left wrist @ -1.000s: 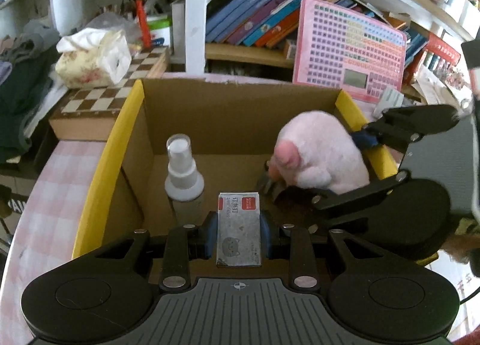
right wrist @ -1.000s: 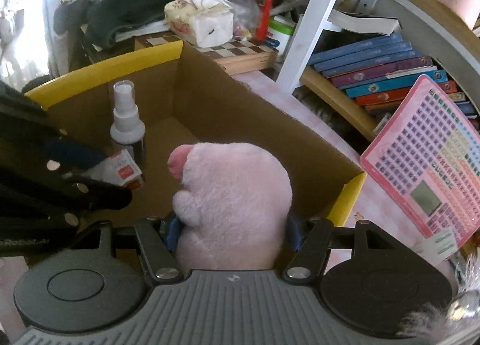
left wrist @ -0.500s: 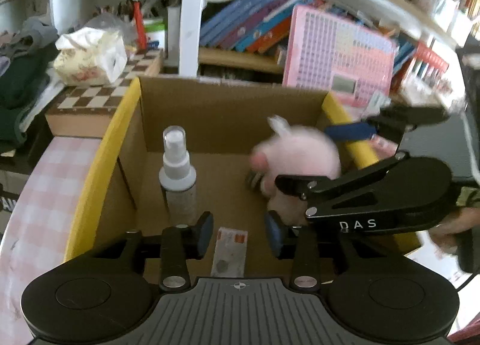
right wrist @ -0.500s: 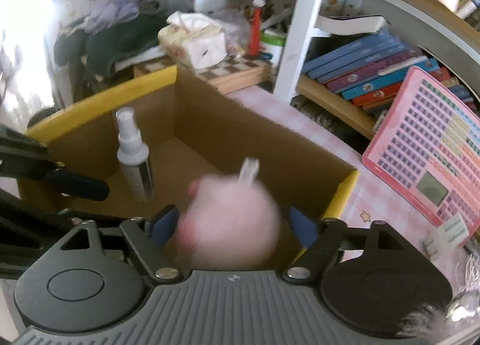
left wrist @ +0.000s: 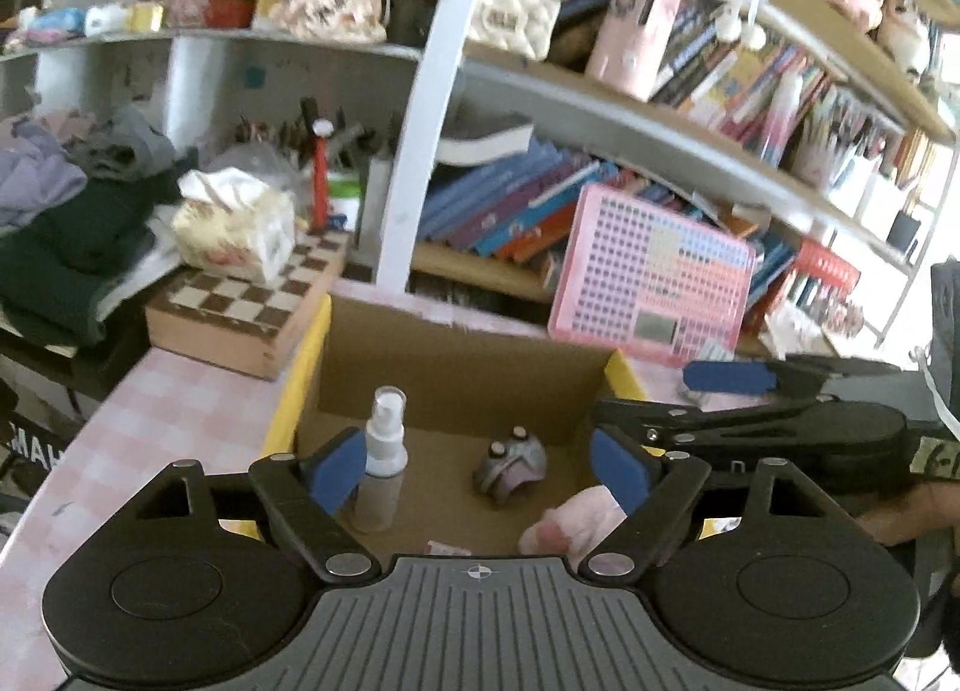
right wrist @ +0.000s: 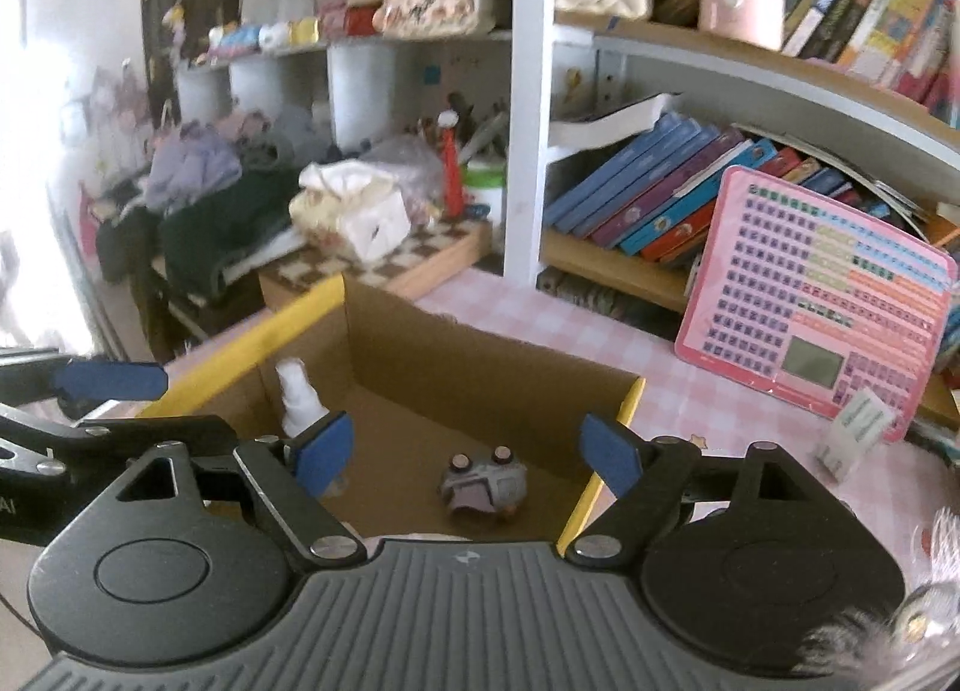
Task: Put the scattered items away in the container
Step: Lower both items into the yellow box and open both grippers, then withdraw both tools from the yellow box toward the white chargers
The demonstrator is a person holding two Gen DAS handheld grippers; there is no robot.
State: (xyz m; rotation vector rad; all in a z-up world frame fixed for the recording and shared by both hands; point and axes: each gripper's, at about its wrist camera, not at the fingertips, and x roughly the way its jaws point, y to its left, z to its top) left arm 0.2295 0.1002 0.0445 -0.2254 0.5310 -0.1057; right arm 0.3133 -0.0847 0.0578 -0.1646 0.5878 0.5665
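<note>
While both tools hover over the cardboard box [left wrist: 456,367], left tool [left wrist: 480,469] and right tool [right wrist: 462,451] each spread wide and empty, the spray bottle [left wrist: 384,451], grey toy car [left wrist: 510,466] and pink plush [left wrist: 576,523] lie inside, and a small white packet [right wrist: 852,430] on the worktop [right wrist: 690,385], right of the box, sits nearer the right tool.

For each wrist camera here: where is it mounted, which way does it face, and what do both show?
Left wrist: behind the open left gripper, looking down into the cardboard box; the right gripper and a hand show at right.
Right wrist: behind the open right gripper, above the box's right side; the left gripper's finger shows at left.
Shared: spray bottle, toy car.
</note>
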